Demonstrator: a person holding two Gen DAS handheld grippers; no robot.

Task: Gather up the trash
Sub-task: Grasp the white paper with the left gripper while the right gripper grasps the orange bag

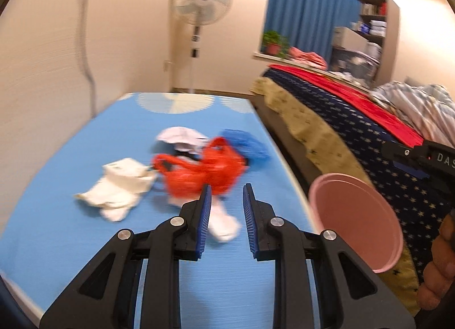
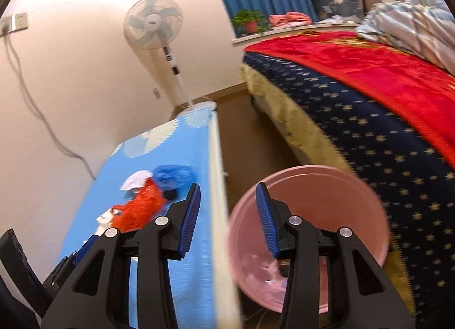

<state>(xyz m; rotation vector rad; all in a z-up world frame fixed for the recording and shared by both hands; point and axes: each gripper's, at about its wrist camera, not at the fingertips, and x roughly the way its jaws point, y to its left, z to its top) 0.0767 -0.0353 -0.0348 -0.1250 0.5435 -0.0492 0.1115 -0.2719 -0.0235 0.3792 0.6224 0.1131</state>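
Observation:
Trash lies in a heap on the blue table: an orange plastic bag, a blue plastic bag, crumpled white paper, a crushed white carton and a white scrap. My left gripper is open and empty, just above the white scrap, short of the orange bag. A pink bucket stands on the floor beside the table. My right gripper is open and empty above the table's right edge and the bucket's rim. The heap also shows in the right wrist view, with the orange bag foremost.
A bed with a starred navy cover and red blanket runs close along the right, leaving a narrow floor strip. A standing fan is at the far wall. A cable hangs down the left wall.

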